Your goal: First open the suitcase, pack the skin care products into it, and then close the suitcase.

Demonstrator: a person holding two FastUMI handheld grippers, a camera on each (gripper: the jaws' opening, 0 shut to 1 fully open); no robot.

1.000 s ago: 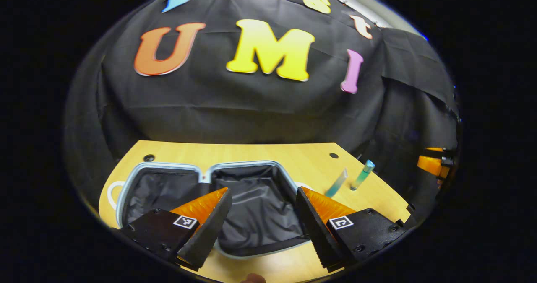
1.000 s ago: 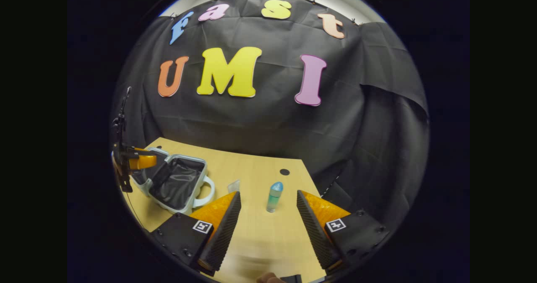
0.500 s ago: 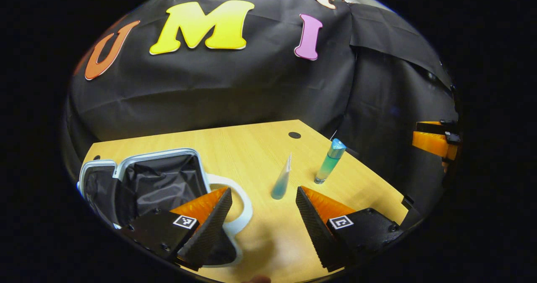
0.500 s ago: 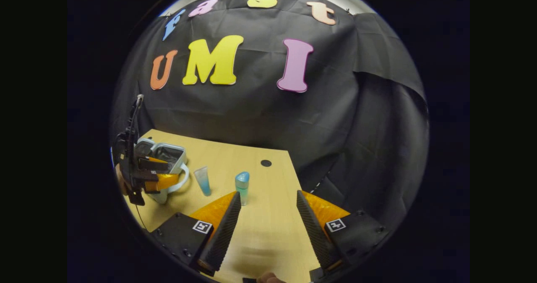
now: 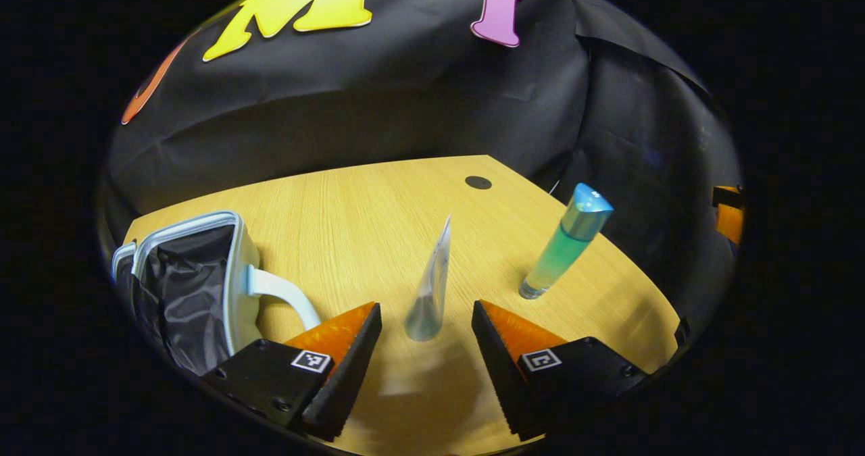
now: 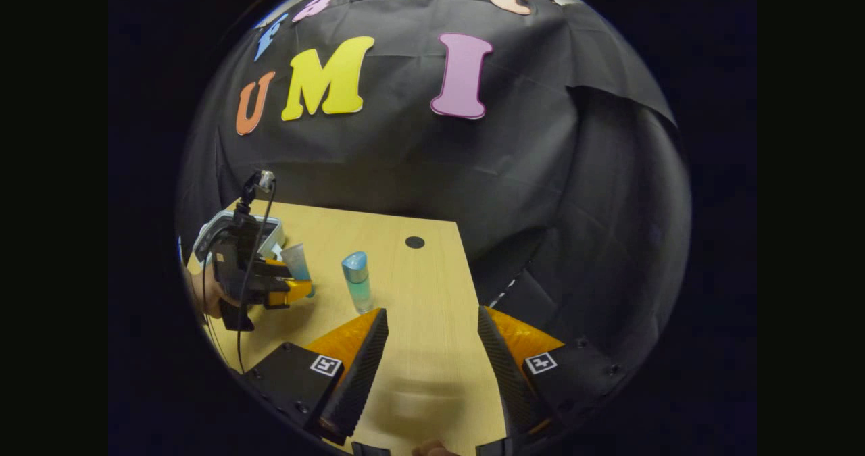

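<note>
Fingers of the left gripper (image 5: 422, 348) were spread wide, with the clear tube (image 5: 429, 287) standing upright on its cap between their tips, touching neither. Just beyond it, toward the table's (image 5: 365, 199) right edge, stood the blue-capped bottle (image 5: 564, 250), apart from the tube. At the table's left edge the suitcase (image 5: 192, 273) lay open, black lining showing, white handle (image 5: 280, 294) pointing inward. Over the table's near edge, the right gripper (image 6: 432, 355) hung with its fingers equally spread and nothing between them; in its view a hand (image 6: 206, 294) held the left gripper beside the tube.
</note>
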